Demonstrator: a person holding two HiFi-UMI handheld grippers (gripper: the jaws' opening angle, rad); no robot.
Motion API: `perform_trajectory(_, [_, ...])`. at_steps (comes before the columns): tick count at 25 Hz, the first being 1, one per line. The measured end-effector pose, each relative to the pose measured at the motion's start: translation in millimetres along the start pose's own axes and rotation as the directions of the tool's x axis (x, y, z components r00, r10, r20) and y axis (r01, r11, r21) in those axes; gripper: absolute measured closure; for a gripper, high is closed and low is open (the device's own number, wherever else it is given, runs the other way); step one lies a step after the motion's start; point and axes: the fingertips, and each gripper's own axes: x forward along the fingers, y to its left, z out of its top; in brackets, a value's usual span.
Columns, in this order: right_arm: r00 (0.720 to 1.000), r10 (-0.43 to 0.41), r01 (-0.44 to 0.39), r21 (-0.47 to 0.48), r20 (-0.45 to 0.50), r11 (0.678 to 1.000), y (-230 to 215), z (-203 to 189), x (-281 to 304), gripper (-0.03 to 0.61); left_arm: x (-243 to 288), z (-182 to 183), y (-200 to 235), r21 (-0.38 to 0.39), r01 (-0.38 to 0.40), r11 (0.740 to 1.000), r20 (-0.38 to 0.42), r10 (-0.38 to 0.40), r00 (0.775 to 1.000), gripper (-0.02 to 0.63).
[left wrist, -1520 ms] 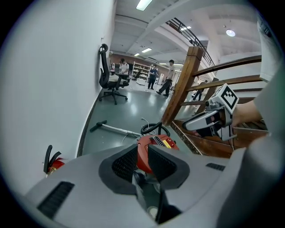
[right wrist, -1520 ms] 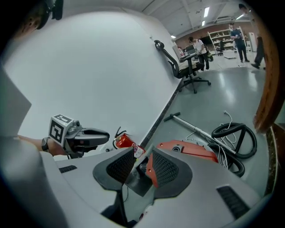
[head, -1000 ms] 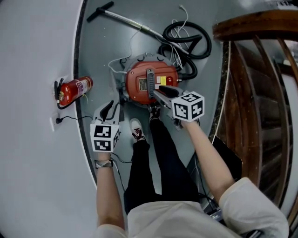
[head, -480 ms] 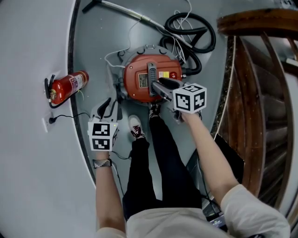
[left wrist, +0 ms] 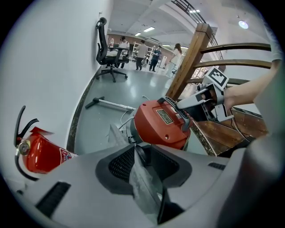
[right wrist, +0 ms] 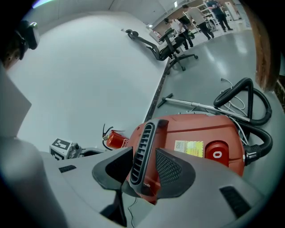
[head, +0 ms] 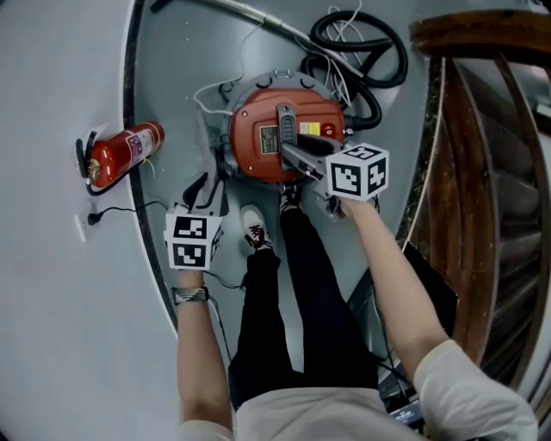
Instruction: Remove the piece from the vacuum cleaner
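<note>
The red round vacuum cleaner (head: 280,142) stands on the grey floor with a grey ribbed handle (head: 282,129) across its top. My right gripper (head: 297,157) reaches over it. In the right gripper view the handle (right wrist: 143,149) lies between the jaws of my right gripper (right wrist: 144,171), which have just been opening and do not clamp it. My left gripper (head: 211,185) hangs at the vacuum's left side, apart from it. In the left gripper view my left gripper (left wrist: 143,162) has nothing between its jaws, which have just been opening, and the vacuum (left wrist: 162,124) sits beyond them.
A red fire extinguisher (head: 116,155) lies by the curved white wall. The black hose (head: 357,52) and metal wand (head: 258,21) lie behind the vacuum. A wooden stair railing (head: 482,129) runs along the right. The person's feet (head: 254,232) stand just before the vacuum.
Both grippers have sunk closer to the vacuum. The right one stays over the handle and the left one sits nearer the vacuum's left side.
</note>
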Motion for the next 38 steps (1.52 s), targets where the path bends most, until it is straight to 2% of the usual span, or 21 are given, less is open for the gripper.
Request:
perform_trajectory(4, [1.0,0.023,-0.023,0.012,0.004,1.0,-0.1,-3.4,3.4,0.422,13.1,-10.2,0.1,-0.014,-0.002,1.0,-0.027,0.001,1.0,0.499])
perform_trajectory(9, [0.999,0.041,-0.041,0.038,0.005,0.998,2.4,-4.1,8.4,0.423,23.9,-17.7,4.9,-0.039,-0.039,0.998,-0.038,0.038,0.999,0.495])
perform_trajectory(15, [1.0,0.011,-0.011,-0.043,0.004,0.999,4.4,-7.1,13.3,0.423,37.3,-22.8,9.7,-0.076,-0.123,0.989,-0.043,0.12,0.992,0.483])
perform_trajectory(18, [0.999,0.035,-0.035,0.003,0.027,0.999,4.5,-7.3,14.3,0.423,45.1,-26.0,10.6,-0.053,-0.126,0.991,-0.036,0.125,0.992,0.481])
perform_trajectory(21, [0.997,0.06,-0.062,0.031,0.056,0.998,4.4,-6.3,14.3,0.422,48.2,-27.6,11.8,-0.061,-0.123,0.991,-0.026,0.122,0.992,0.483])
perform_trajectory(23, [0.996,0.061,-0.062,0.019,0.063,0.998,4.0,-6.2,13.2,0.42,47.2,-28.2,11.6,-0.064,-0.142,0.988,-0.018,0.141,0.99,0.493])
perform_trajectory(27, [0.996,0.048,-0.048,-0.005,0.077,0.999,4.3,-4.0,13.7,0.414,44.8,-29.8,16.5,-0.086,-0.189,0.978,-0.007,0.189,0.982,0.559])
perform_trajectory(29, [0.996,0.041,-0.04,-0.013,0.08,0.999,4.6,-4.5,14.0,0.411,43.7,-30.7,18.5,-0.088,-0.192,0.977,-0.004,0.192,0.981,0.566])
perform_trajectory(34, [0.995,0.022,-0.019,-0.035,0.093,0.999,3.2,-3.8,13.5,0.402,44.5,-30.8,19.6,-0.036,-0.225,0.974,-0.021,0.224,0.974,0.578])
perform_trajectory(38, [0.995,0.016,-0.012,-0.044,0.094,0.999,3.6,-4.6,14.1,0.399,44.7,-31.7,19.6,-0.032,-0.254,0.967,-0.014,0.254,0.967,0.581])
